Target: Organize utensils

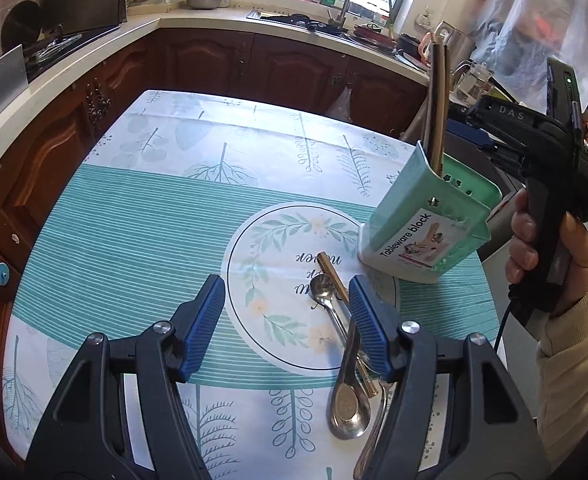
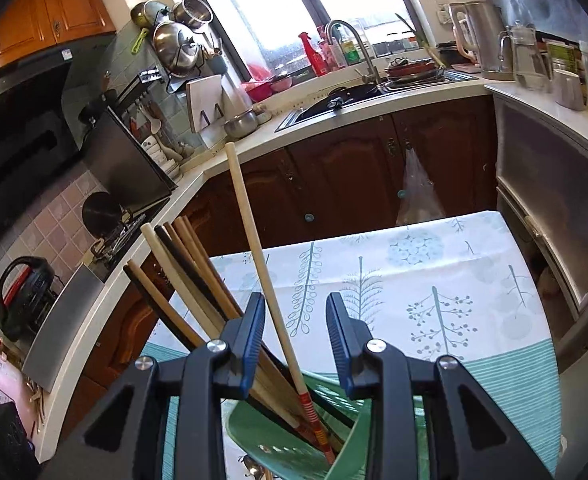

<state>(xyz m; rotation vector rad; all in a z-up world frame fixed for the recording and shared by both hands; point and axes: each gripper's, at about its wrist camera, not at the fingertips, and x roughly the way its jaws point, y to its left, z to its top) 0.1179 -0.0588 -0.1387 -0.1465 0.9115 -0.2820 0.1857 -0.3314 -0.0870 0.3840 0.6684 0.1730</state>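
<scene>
A mint-green holder (image 1: 426, 224) labelled "Tableware block" stands at the table's right edge with several chopsticks (image 1: 438, 108) upright in it. On the tablecloth lie a small metal spoon (image 1: 326, 296), a large metal spoon (image 1: 348, 396), a gold-brown chopstick (image 1: 334, 276) and a fork (image 1: 378, 408). My left gripper (image 1: 288, 320) is open just above them, its right finger (image 1: 368, 324) over the handles. My right gripper (image 2: 296, 340) is open above the holder (image 2: 294, 440); a pale chopstick (image 2: 254, 240) stands free between its jaws among several others (image 2: 182, 272).
The table (image 1: 134, 220) has a teal leaf-print cloth. Dark wood cabinets (image 1: 294, 68), a sink and faucet (image 2: 358, 48) lie beyond. A steel appliance (image 2: 554, 208) stands close to the table's right side. The right hand's gripper body (image 1: 550, 184) is beside the holder.
</scene>
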